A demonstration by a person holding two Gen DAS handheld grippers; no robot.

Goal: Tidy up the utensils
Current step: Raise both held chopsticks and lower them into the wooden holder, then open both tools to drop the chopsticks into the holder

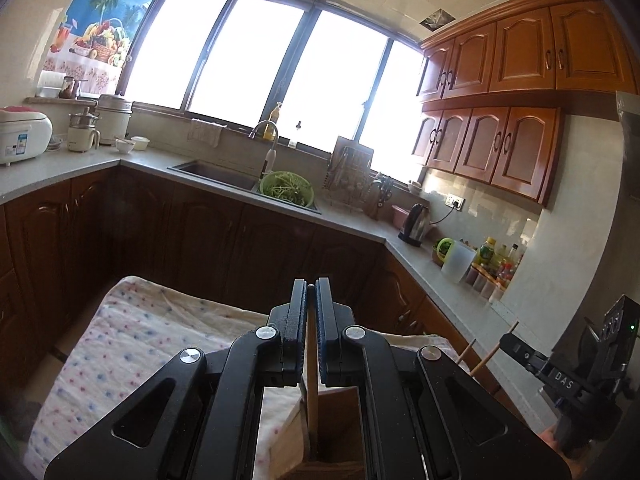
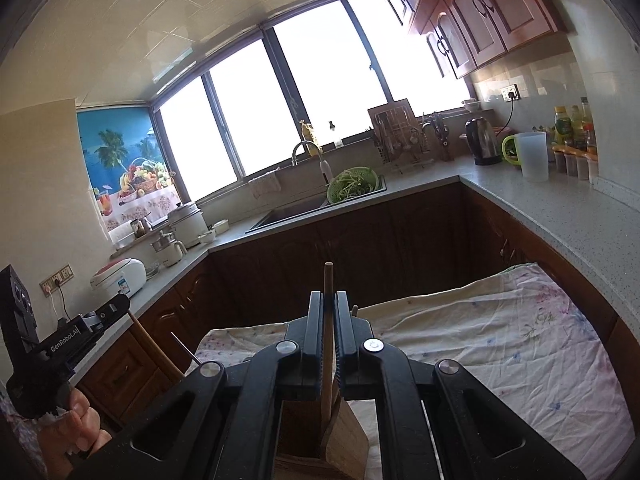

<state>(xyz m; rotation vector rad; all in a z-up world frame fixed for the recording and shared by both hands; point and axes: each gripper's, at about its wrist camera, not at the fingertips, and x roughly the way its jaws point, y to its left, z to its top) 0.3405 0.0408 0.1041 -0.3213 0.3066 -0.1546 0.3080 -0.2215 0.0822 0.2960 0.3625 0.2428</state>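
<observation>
My left gripper (image 1: 311, 286) is shut on a thin wooden utensil handle (image 1: 312, 384) that runs down between the jaws into a wooden holder box (image 1: 336, 424). It also shows at the left of the right wrist view (image 2: 116, 307), with a wooden handle (image 2: 154, 350) slanting below it. My right gripper (image 2: 329, 298) is shut on a wooden stick handle (image 2: 328, 344) standing upright in the wooden holder box (image 2: 300, 428); its tip sticks up above the jaws. A flat wooden spatula blade (image 2: 346, 436) leans at the box. Two thin stick ends (image 1: 486, 358) rise beside the right gripper's body (image 1: 576, 376).
The box stands on a table under a dotted, flowered cloth (image 2: 500, 340). Brown cabinets and a grey L-shaped counter (image 2: 540, 204) surround it. A sink with a green colander (image 1: 286, 189), a kettle (image 1: 416, 224), a rice cooker (image 1: 22, 134) and bottles (image 2: 572, 128) stand on the counter.
</observation>
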